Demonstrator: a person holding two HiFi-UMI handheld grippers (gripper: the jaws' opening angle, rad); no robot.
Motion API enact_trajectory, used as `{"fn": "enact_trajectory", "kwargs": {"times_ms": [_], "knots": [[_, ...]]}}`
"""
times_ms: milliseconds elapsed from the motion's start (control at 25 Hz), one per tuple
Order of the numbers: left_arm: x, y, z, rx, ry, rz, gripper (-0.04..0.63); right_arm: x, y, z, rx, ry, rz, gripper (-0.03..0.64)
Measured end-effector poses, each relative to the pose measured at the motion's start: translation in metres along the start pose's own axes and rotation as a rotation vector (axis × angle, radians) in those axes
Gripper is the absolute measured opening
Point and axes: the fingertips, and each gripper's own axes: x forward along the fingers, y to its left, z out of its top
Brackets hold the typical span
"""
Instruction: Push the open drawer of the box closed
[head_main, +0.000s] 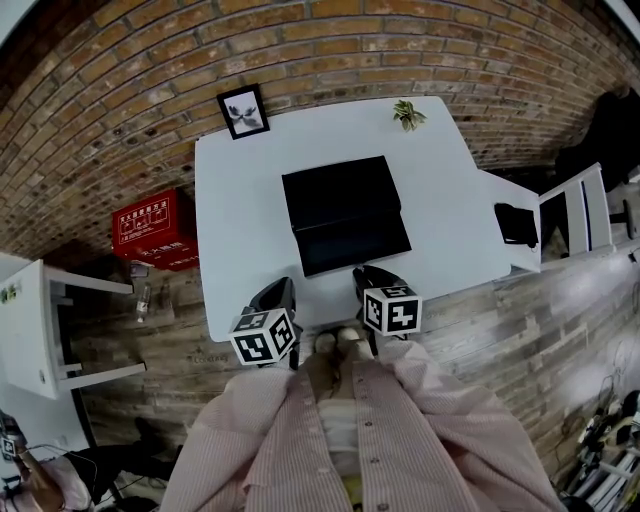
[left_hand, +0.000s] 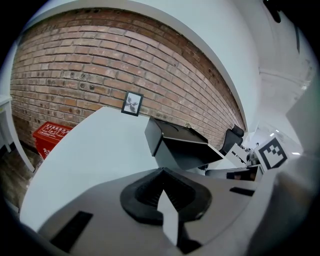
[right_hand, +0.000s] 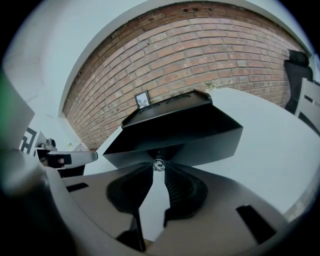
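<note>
A black box (head_main: 338, 192) sits in the middle of the white table (head_main: 240, 230), its drawer (head_main: 355, 245) pulled out toward me. In the right gripper view the drawer front (right_hand: 175, 135) fills the middle, with a small shiny knob (right_hand: 159, 164) at its lower edge. My right gripper (right_hand: 159, 168) is at that front, and its tips close on the knob from both sides. My left gripper (head_main: 278, 290) hovers over the table's near edge, left of the drawer. It is shut and empty (left_hand: 161, 172), with the box (left_hand: 165, 137) ahead of it to the right.
A framed picture (head_main: 243, 110) and a small plant (head_main: 408, 114) stand at the table's far edge by the brick wall. A red crate (head_main: 155, 228) and a white shelf (head_main: 40, 330) are on the floor to the left. A white chair (head_main: 575, 215) is at the right.
</note>
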Motion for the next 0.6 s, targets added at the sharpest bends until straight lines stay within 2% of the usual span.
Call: {"fn": "enact_trajectory", "kwargs": {"times_ms": [600], "knots": [[0.010, 0.003, 0.011, -0.002, -0.004, 0.001, -0.005, 0.011, 0.000, 0.012, -0.008, 0.004, 0.002, 0.075]]}}
